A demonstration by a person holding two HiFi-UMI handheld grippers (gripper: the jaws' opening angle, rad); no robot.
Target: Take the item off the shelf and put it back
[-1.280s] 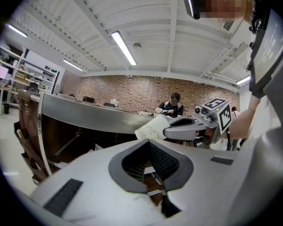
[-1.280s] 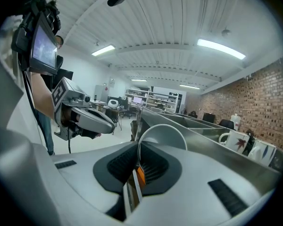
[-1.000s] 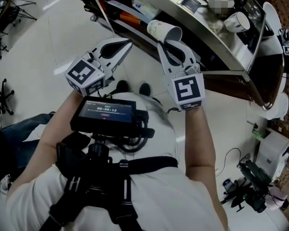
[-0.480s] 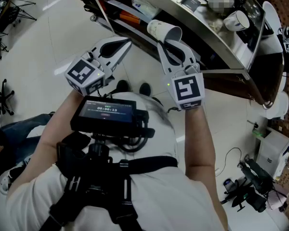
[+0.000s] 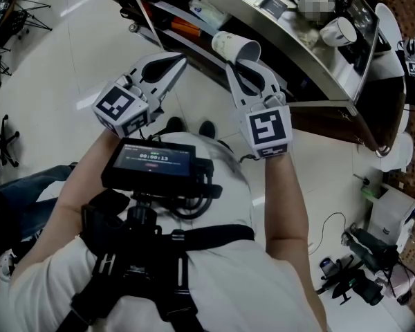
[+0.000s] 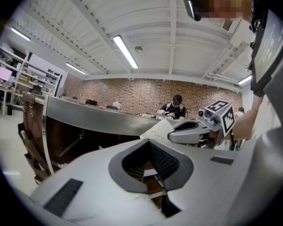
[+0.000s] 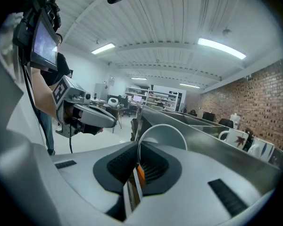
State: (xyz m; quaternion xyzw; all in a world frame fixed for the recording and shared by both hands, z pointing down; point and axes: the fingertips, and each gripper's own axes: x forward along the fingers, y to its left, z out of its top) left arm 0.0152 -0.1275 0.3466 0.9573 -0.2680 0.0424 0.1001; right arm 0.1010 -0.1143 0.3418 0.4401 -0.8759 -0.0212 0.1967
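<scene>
The right tool (image 5: 233, 64) pinches a white paper cup (image 5: 236, 45) by its rim near the shelf (image 5: 297, 47). The left tool (image 5: 182, 61) is clenched, holding nothing.

The cup (image 7: 166, 134) (lower half) hides behind the right claw (image 7: 136, 150).

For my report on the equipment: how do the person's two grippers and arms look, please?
The left gripper and right gripper have pale grey fingers with black ribbed pads, and each bears a cube of black-and-white square markers. The shirt is white, short-sleeved.
</scene>
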